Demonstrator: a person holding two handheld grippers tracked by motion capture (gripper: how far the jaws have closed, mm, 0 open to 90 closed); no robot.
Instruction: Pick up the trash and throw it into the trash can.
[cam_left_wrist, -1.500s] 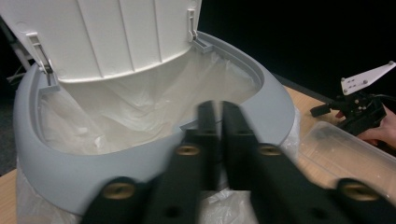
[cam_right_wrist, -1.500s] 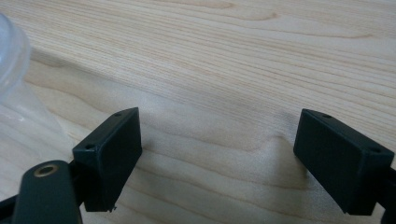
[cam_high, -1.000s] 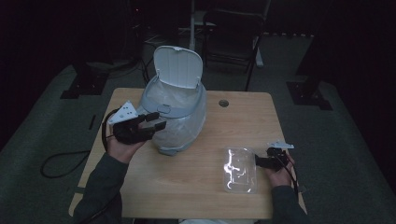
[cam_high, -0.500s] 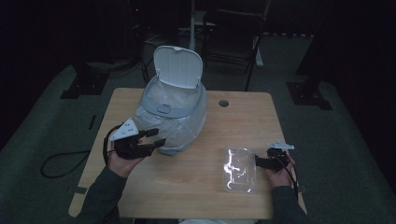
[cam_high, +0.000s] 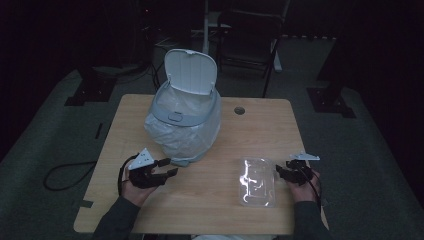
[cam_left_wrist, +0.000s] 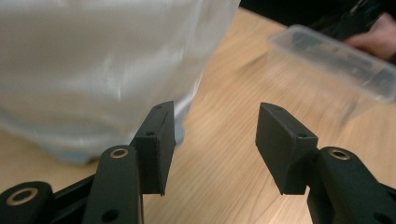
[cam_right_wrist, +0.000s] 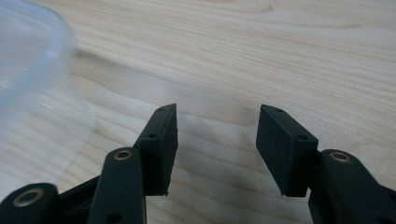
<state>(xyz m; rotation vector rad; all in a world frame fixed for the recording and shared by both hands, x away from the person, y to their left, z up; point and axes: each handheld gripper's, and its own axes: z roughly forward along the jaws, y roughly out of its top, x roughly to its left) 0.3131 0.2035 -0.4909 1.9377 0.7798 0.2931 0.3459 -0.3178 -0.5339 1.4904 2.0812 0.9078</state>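
Counter is carrying a bagged bin toward its far left and a clear tray near its front right edge, long axis running front to back. The tray is lying just left of the right hand-held gripper, well apart from the left hand-held gripper, so the right is nearer. The right jaws have just been closing, nothing between them; the left are standing apart, empty, beside the bin.
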